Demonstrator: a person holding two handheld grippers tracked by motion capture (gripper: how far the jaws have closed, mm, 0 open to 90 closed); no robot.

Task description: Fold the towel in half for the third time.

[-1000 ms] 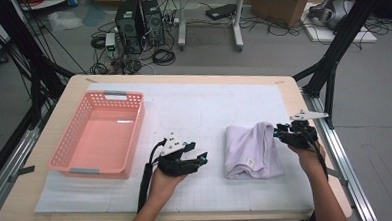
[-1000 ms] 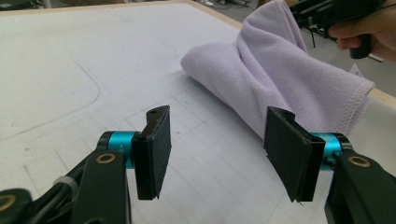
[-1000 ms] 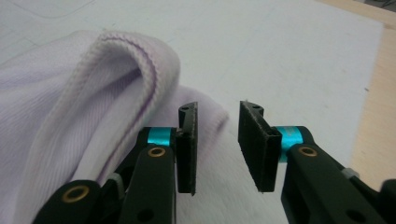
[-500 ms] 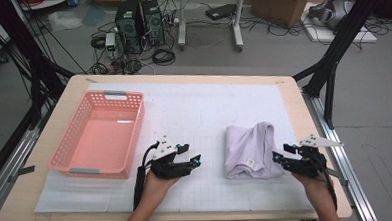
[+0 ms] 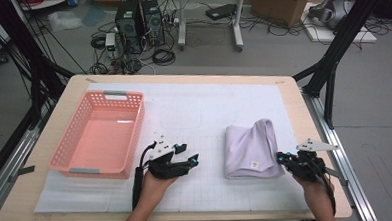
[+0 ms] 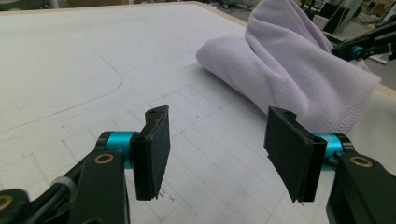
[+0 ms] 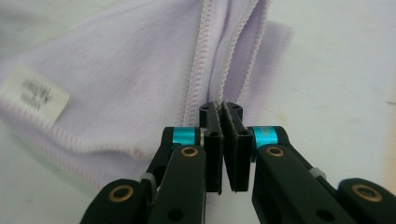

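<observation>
A folded lilac towel (image 5: 250, 149) lies on the white gridded mat (image 5: 204, 110), at about 4 o'clock from the table's centre in the high view. The right gripper (image 5: 286, 159) sits at the towel's near right corner, at its 4 o'clock. From above, its jaws are too small to read. The right gripper view settles it: the right gripper (image 7: 223, 116) has its jaws pressed together on a stitched hem of the towel (image 7: 116, 79), a thin edge of cloth caught between the pads. That view also shows a small white label (image 7: 35, 93) sewn near the towel's edge, at 9 o'clock from the jaws; the high view shows it as a pale speck on the near fold.

The left gripper (image 5: 192, 160) rests over the mat at 9 o'clock from the towel, apart from it. The left gripper view shows the left gripper (image 6: 215, 149) with jaws spread wide and nothing between them, the towel (image 6: 299, 70) at its 1 o'clock.

A pink basket (image 5: 68, 156) stands at 9 o'clock on the table (image 5: 49, 117).
</observation>
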